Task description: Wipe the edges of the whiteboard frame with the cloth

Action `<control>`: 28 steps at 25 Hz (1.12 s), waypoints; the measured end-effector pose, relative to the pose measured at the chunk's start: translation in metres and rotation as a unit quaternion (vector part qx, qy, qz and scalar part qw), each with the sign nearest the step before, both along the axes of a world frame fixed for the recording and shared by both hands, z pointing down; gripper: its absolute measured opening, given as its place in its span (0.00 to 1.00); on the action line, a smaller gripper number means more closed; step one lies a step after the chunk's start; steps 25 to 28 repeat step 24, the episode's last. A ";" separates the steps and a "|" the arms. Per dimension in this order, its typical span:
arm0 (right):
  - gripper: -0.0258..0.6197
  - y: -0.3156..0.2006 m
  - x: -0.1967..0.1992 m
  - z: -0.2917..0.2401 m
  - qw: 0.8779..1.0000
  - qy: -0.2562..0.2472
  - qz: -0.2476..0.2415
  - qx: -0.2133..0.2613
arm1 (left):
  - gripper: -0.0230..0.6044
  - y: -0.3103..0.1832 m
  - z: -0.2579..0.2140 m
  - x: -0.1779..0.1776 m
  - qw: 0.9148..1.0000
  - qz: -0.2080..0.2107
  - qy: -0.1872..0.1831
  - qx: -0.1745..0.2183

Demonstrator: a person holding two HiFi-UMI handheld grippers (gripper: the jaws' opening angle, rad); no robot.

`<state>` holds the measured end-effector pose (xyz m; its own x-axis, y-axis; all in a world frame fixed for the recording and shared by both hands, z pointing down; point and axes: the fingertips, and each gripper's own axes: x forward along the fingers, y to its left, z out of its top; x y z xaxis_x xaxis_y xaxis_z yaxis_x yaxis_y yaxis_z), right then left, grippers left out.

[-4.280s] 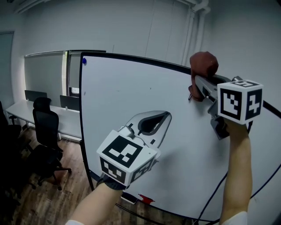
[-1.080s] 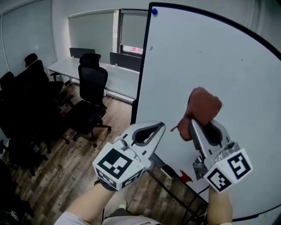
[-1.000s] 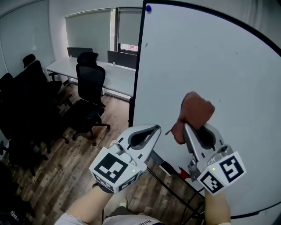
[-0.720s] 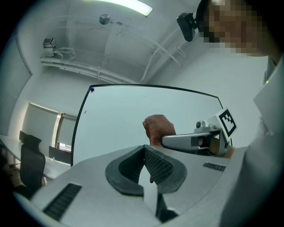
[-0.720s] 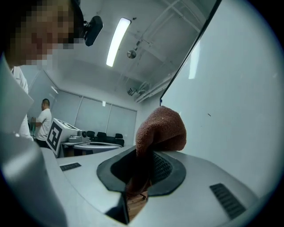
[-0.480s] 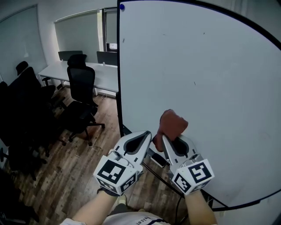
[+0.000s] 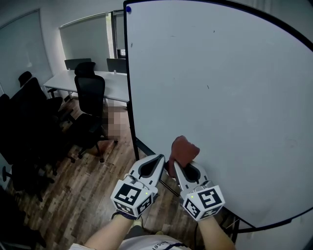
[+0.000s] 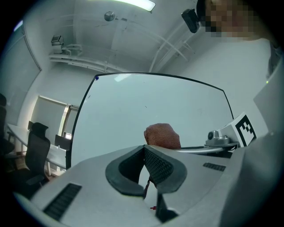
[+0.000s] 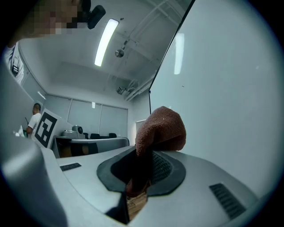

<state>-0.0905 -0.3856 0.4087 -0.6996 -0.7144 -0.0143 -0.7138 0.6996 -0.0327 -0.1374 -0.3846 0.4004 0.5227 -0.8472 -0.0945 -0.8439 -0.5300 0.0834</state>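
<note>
The left gripper [image 7: 160,157] and right gripper [image 7: 177,167] are pale grey plastic with black ribbed pads [image 8: 157,166], each carrying a white cube [image 7: 131,196] printed with black squares.

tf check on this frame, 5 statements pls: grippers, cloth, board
1. The right gripper is shut on the cloth. True.
2. The left gripper holds a marker. False: its jaws are together with nothing between them.
3. A blue magnet sits at the top-left corner of the whiteboard in the head view. True.
4. The cloth is up at the top edge of the frame. False: it is low, in front of the board's lower part.
5. The office chairs are red. False: they are black.
</note>
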 end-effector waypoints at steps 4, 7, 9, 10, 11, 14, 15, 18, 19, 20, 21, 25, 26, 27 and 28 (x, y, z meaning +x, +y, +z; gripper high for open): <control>0.12 0.011 0.002 0.017 1.000 0.005 -0.009 -0.015 | 0.05 0.008 0.013 0.001 1.000 -0.003 0.000 -0.009; 0.12 0.016 0.008 0.027 1.000 0.006 -0.007 -0.024 | 0.05 0.014 0.021 0.003 1.000 -0.005 -0.002 -0.014; 0.12 0.019 0.013 0.030 1.000 0.005 -0.006 -0.028 | 0.05 0.018 0.026 0.007 1.000 -0.005 -0.005 -0.019; 0.12 0.020 0.014 0.031 1.000 0.004 -0.006 -0.029 | 0.05 0.020 0.027 0.009 1.000 -0.005 -0.008 -0.021; 0.12 0.022 0.015 0.033 1.000 0.003 -0.007 -0.030 | 0.05 0.021 0.027 0.010 1.000 -0.004 -0.011 -0.022; 0.12 0.024 0.012 0.038 0.999 0.001 -0.012 -0.033 | 0.05 0.025 0.028 0.012 1.000 -0.002 -0.018 -0.023; 0.12 0.025 0.010 0.039 0.999 0.002 -0.013 -0.034 | 0.05 0.026 0.028 0.012 1.000 -0.002 -0.020 -0.024; 0.12 0.028 0.007 0.039 0.999 0.004 -0.020 -0.037 | 0.05 0.029 0.027 0.010 0.999 -0.006 -0.022 -0.024; 0.12 0.031 0.006 0.039 0.999 0.005 -0.023 -0.036 | 0.05 0.031 0.027 0.009 0.999 -0.008 -0.022 -0.024; 0.12 0.035 0.007 0.038 0.999 0.006 -0.026 -0.036 | 0.05 0.034 0.026 0.009 0.999 -0.010 -0.022 -0.024; 0.12 0.039 0.008 0.038 0.999 0.007 -0.028 -0.036 | 0.05 0.037 0.026 0.010 0.999 -0.010 -0.021 -0.024; 0.12 0.047 0.017 0.037 0.999 0.010 -0.027 -0.036 | 0.05 0.047 0.025 0.016 0.999 -0.010 -0.019 -0.024; 0.12 0.047 0.017 0.037 0.999 0.010 -0.027 -0.036 | 0.05 0.047 0.025 0.016 0.999 -0.010 -0.019 -0.024; 0.12 0.047 0.017 0.037 0.999 0.010 -0.027 -0.036 | 0.05 0.047 0.025 0.016 0.999 -0.010 -0.019 -0.024; 0.12 0.047 0.017 0.037 0.999 0.010 -0.027 -0.036 | 0.05 0.047 0.025 0.016 0.999 -0.010 -0.019 -0.024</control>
